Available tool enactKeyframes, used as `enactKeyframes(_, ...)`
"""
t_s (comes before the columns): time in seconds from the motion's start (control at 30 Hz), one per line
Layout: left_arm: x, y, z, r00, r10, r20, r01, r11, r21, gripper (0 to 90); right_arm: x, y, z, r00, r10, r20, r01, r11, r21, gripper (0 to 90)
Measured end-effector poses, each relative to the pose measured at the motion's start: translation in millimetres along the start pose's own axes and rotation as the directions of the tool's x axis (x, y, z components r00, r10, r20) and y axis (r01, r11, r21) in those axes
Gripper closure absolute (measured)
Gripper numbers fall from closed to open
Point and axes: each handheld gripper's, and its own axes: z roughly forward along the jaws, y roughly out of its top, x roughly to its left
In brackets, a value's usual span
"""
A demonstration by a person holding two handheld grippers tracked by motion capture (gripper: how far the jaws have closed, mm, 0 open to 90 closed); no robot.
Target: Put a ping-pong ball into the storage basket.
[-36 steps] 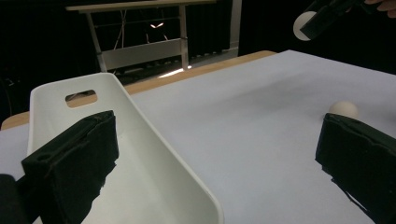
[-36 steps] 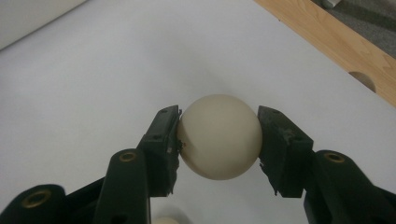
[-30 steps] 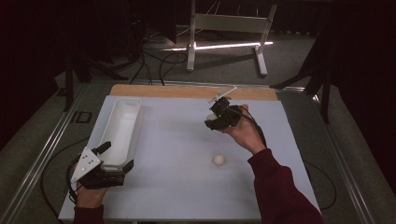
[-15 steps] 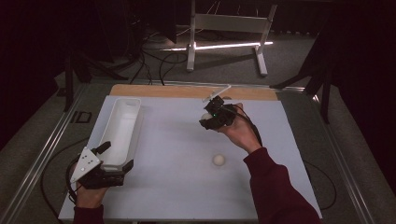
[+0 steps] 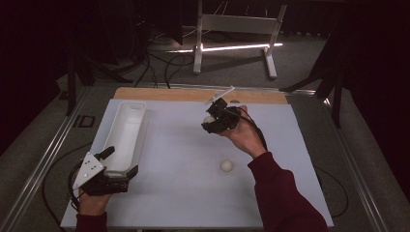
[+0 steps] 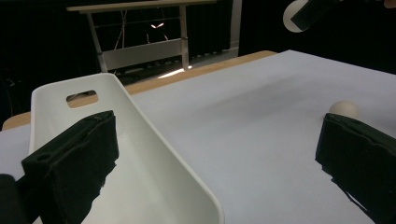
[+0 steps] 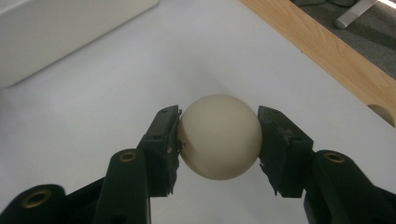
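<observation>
A cream ball (image 7: pixel 218 136) is pinched between the two black jaws of my right gripper (image 7: pixel 218 140), which is shut on it and held above the white table. From above, that gripper (image 5: pixel 211 123) hovers over the far middle of the table with the ball (image 5: pixel 209 119) at its tip. A second cream ball (image 5: pixel 226 166) lies loose on the table closer to me. My left gripper (image 5: pixel 122 161) rests at the near end of the long white tray (image 5: pixel 126 112). Its jaws stand wide open, one inside the tray (image 6: pixel 140 116) and one outside it.
A wooden strip (image 5: pixel 193 94) runs along the table's far edge, and beyond it a white metal stand (image 5: pixel 232 24) and cables lie on the floor. The loose ball (image 6: pixel 344 108) sits just beyond the left gripper's outer jaw.
My right gripper has drifted slightly left, toward the tray, with the ball still in it. The left gripper and the loose ball have not moved.
</observation>
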Motion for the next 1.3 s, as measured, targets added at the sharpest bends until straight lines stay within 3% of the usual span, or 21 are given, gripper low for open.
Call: enactKeyframes(1.3,0.3,0.6,-0.9,1.0,0.006,0.0,-0.006,1.0,0.0,0.1,23.6,20.1,2.0,0.9981,-0.028,-0.054,0.026,0.999,-0.038,50.2)
